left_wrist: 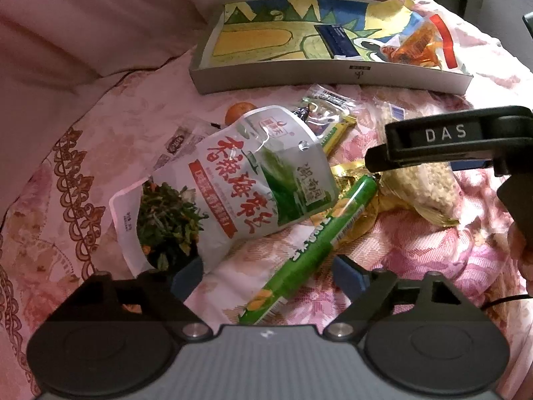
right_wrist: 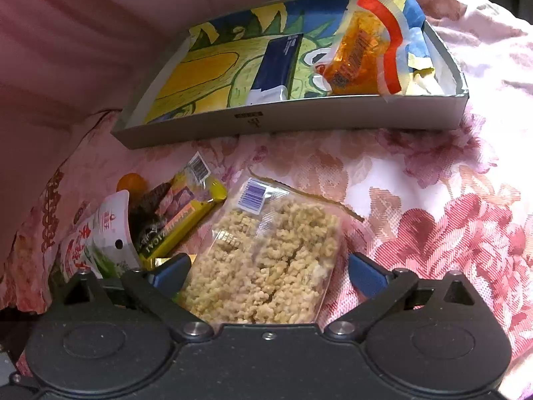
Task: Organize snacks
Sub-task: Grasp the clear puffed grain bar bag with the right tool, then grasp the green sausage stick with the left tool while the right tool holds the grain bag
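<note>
Left gripper [left_wrist: 268, 275]: blue-padded fingers spread wide, nothing pinched; green stick pack [left_wrist: 308, 253] lies slantwise between them on the cloth, running toward 1 o'clock. White pickled-vegetable pouch [left_wrist: 223, 186] at 11 o'clock of this gripper, its lower corner just beside the left pad. Behind the pouch, at 12 o'clock: yellow bar wrapper [left_wrist: 336, 130], clear sachet [left_wrist: 328, 105], small orange fruit [left_wrist: 240, 111]. Right gripper [right_wrist: 268, 271]: fingers likewise spread, straddling the clear bag of puffed-rice cake [right_wrist: 269, 263]; whether the pads touch the bag cannot be told. In the left wrist view the right gripper [left_wrist: 376, 163] enters from 3 o'clock over the same bag [left_wrist: 421, 186]. Shallow grey cardboard box [right_wrist: 299, 121] at 12 o'clock, well apart from the loose snacks, its floor printed with a corn cartoon. Contents: dark blue packet [right_wrist: 278, 63] near centre; orange sachets in a clear bag with a red stripe [right_wrist: 363, 55] at the right end. Surface: pink floral bedspread [right_wrist: 433, 233]; plain pink cushion [left_wrist: 83, 23] rises at 10 o'clock.
</note>
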